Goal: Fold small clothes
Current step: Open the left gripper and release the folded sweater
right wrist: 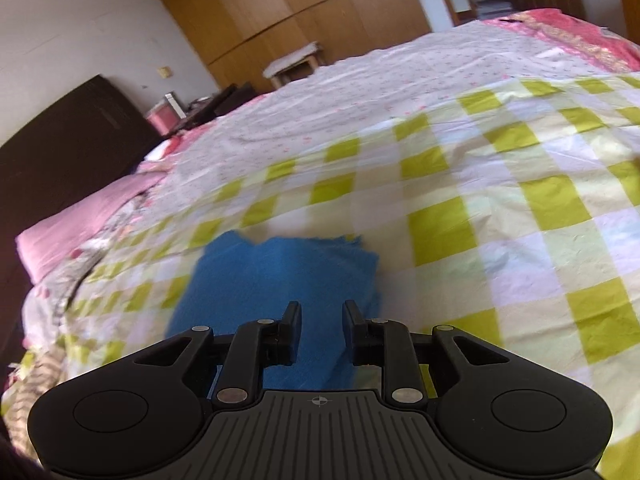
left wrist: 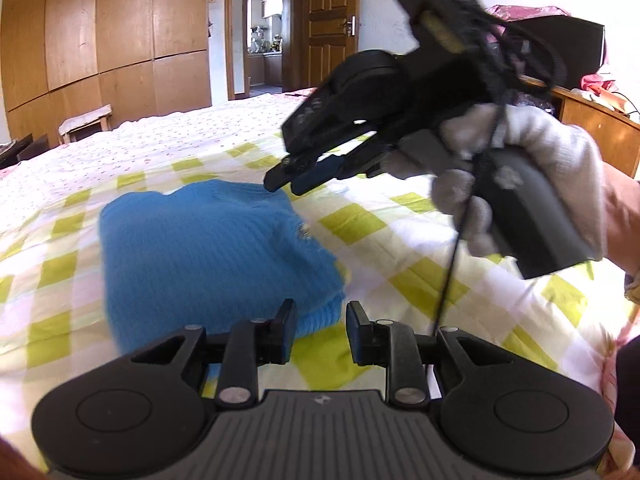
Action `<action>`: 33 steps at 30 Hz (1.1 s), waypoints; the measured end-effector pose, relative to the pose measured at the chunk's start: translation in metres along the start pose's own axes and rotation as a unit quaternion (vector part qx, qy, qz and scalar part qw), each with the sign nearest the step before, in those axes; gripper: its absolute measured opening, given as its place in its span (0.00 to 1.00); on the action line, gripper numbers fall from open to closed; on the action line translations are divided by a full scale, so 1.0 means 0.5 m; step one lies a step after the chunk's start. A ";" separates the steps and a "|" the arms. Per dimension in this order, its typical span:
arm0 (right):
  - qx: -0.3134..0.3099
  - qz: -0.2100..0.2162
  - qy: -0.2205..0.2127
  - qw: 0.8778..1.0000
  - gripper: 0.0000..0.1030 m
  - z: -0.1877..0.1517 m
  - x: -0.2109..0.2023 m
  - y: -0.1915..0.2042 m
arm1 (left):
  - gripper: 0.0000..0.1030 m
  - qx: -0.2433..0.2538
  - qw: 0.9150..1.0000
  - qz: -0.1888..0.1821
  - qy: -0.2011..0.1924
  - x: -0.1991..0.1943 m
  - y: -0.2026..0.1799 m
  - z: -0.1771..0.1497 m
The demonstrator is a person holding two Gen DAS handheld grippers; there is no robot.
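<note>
A folded blue knit garment (left wrist: 208,256) lies flat on the green-and-white checked bedspread (left wrist: 400,240). My left gripper (left wrist: 320,312) is open and empty, just at the garment's near right corner. My right gripper (left wrist: 286,185), held in a white-gloved hand (left wrist: 532,160), hovers above the garment's far right corner with its fingers slightly apart and nothing between them. In the right wrist view the right gripper (right wrist: 319,310) is open and empty above the same blue garment (right wrist: 280,276), which lies on the bedspread (right wrist: 480,200).
The bed is wide, with a floral sheet (left wrist: 168,136) beyond the checked one. A pink pillow (right wrist: 68,228) and dark headboard (right wrist: 68,132) lie at one end. Wooden wardrobes (left wrist: 100,32), a stool (left wrist: 86,118) and a wooden door (left wrist: 328,24) stand beyond the bed.
</note>
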State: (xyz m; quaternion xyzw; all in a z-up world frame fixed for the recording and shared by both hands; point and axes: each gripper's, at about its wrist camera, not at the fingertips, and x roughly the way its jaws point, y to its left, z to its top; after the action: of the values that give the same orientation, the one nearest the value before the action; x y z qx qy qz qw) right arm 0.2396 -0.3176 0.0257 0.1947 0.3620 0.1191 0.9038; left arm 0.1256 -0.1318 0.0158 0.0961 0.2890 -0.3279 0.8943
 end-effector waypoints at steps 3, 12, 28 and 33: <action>-0.028 0.010 0.004 1.000 0.23 -0.027 -0.011 0.032 | 0.31 -0.015 1.000 0.015 -0.005 -0.026 0.017 -0.001; 0.012 -0.029 0.025 0.999 0.20 -0.084 0.022 -0.018 | 0.32 -0.105 0.990 0.088 -0.015 -0.014 0.117 0.053; 0.018 -0.036 0.002 0.999 0.22 -0.112 0.016 -0.033 | 0.35 -0.078 0.985 0.144 0.059 0.071 0.135 0.077; 0.013 -0.043 0.000 0.999 0.24 -0.112 0.013 -0.025 | 0.36 -0.072 0.985 0.146 0.063 0.072 0.133 0.079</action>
State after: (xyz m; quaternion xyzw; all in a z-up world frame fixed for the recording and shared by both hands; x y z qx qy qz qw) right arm 0.2060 -0.3115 -0.0206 0.1910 0.3718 0.0756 0.9053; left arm 0.2086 -0.1141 0.0260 0.0926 0.3504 -0.1656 0.9172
